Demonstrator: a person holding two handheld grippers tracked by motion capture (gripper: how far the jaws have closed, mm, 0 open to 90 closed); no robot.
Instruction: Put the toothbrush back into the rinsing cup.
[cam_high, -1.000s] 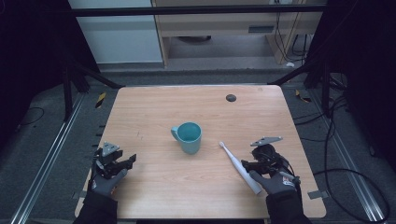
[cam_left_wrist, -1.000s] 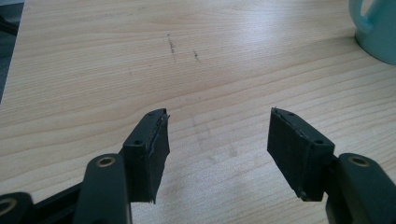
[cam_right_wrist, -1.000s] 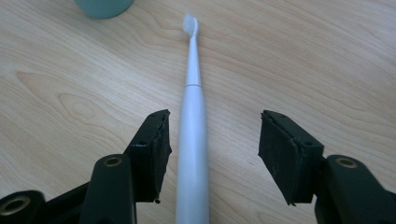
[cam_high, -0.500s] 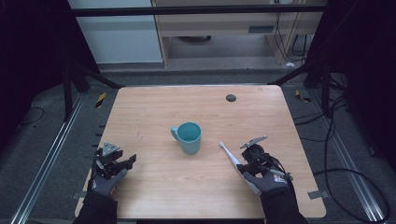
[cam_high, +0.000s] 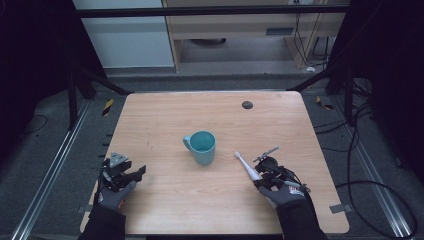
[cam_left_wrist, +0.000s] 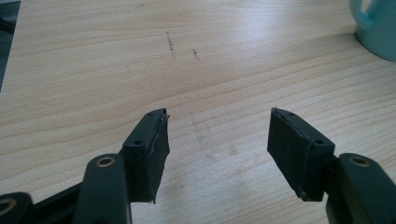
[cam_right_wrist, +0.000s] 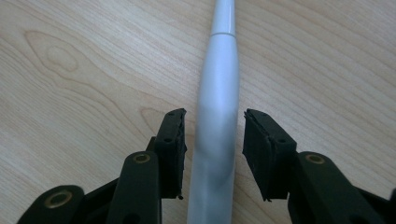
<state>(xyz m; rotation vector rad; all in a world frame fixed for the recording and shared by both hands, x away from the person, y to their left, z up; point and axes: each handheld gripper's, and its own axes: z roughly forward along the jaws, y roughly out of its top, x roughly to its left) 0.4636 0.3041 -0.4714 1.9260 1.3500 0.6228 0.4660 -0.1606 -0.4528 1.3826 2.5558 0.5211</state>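
The right gripper, jaws slightly apart, straddles a smooth white toothbrush lying flat.

The person wears grey gloves and black sleeves, and a red and white mark shows on the back of the right hand's glove. The left gripper and right gripper have matte black jaws with brass-ringed holes and small dark screws, their pad edges frayed. A grey three-cornered plate tops the left one at 12 o'clock.
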